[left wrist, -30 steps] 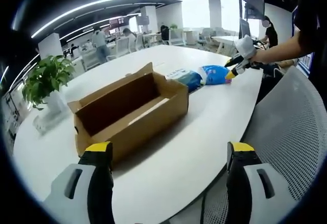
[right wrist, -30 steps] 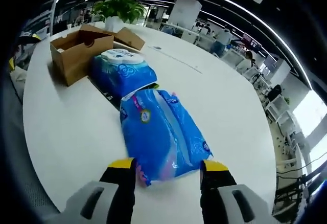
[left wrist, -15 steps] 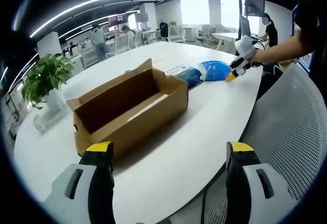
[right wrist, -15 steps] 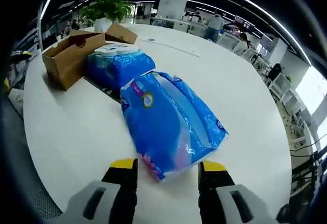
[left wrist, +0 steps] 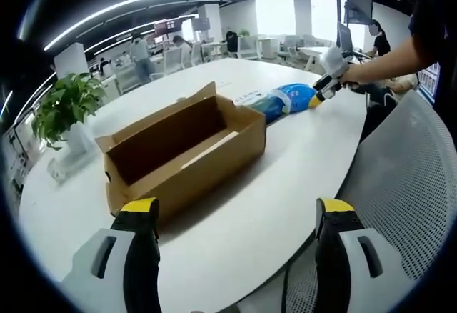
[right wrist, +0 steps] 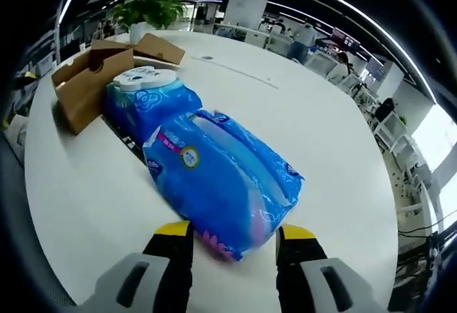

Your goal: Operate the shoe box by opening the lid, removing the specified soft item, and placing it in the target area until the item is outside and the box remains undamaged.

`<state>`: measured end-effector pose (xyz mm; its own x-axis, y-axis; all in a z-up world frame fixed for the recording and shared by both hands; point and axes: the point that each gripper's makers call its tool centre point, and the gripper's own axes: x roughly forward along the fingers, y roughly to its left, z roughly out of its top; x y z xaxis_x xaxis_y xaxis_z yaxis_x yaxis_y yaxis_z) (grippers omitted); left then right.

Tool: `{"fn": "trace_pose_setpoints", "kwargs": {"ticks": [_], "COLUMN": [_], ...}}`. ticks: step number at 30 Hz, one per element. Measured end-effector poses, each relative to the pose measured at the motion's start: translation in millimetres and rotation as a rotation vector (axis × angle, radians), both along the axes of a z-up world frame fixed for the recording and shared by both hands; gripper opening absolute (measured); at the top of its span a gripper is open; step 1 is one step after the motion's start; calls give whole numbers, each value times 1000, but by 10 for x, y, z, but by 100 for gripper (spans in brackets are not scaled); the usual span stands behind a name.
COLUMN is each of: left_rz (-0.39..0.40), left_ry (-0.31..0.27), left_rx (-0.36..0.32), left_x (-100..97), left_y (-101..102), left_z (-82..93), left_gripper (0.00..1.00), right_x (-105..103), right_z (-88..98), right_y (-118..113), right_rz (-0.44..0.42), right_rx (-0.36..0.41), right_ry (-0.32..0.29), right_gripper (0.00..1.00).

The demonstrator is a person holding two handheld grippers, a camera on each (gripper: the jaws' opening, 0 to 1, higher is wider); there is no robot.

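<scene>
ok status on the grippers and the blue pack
Left gripper open, short of the open shoe box. Right gripper open, jaws straddling the blue pack's near end on the table. Nothing obstructing.

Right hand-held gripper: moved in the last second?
Yes. In the left gripper view, the right hand-held gripper has shifted toward the cardboard box, staying at the blue soft pack.

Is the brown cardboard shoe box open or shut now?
Open. In the left gripper view the brown cardboard shoe box has its flap raised at the far side, and its inner walls show.
</scene>
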<state>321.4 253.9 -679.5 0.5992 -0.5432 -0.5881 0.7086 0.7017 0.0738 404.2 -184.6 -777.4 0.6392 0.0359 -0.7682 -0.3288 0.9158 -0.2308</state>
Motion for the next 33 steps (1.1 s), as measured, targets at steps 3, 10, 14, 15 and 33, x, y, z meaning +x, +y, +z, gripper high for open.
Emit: {"fn": "trace_pose_setpoints", "kwargs": {"ticks": [3, 10, 14, 15, 33], "left_rz": [3, 6, 5, 5, 0], "left_ry": [1, 1, 6, 7, 9], "left_rx": [1, 3, 7, 8, 7], "left_x": [1, 3, -4, -6, -12], "left_y": [4, 11, 12, 10, 2], "left_z": [4, -2, -13, -12, -14], "left_gripper": [90, 89, 89, 89, 89], "right_x": [57, 147, 144, 141, 112], "right_z": [-6, 11, -11, -17, -27], "right_y": [-31, -121, -100, -95, -77], "right_rz": [13, 20, 35, 36, 35], "right_rx": [-9, -26, -28, -27, -20], "right_ry": [2, 8, 17, 20, 15], "right_gripper": [43, 43, 42, 41, 41]}}
